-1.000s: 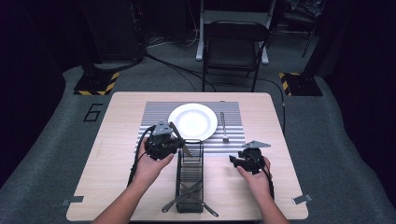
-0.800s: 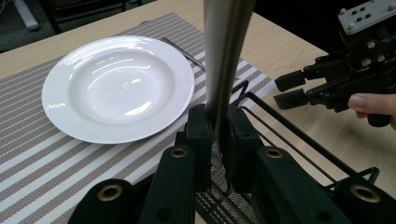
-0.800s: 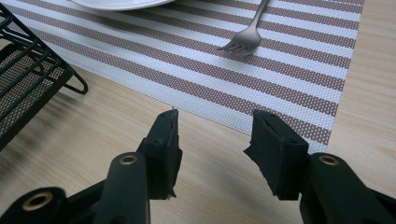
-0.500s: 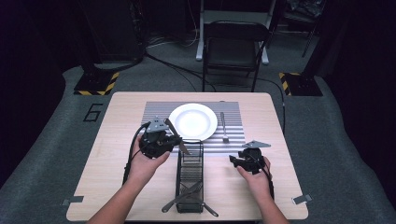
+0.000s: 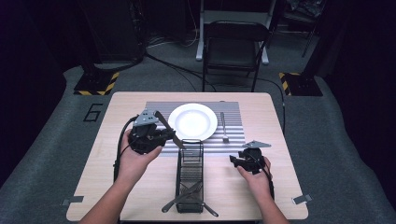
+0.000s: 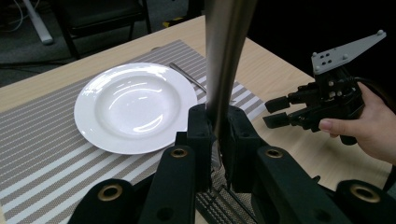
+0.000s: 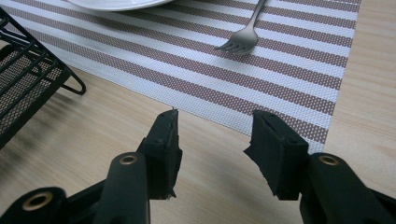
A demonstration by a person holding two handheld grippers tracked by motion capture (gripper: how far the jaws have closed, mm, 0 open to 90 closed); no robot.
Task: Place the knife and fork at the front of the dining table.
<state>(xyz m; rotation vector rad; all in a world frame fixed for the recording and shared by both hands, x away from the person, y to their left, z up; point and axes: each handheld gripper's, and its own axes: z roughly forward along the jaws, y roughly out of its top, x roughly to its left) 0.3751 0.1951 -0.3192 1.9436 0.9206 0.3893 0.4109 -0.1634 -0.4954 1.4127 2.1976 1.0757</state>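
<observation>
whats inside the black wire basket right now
A few pieces of cutlery lie crossed at the near end of the black wire basket, handles poking out. What kind each one is cannot be told through the mesh.

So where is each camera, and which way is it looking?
High view: above the table's near edge, looking forward and down at the plate; both forearms show.
Left gripper view: rides the left claw, facing the plate past the knife it grips.
Right gripper view: rides the right claw, facing the fork.
All three views share the plate and striped placemat.
</observation>
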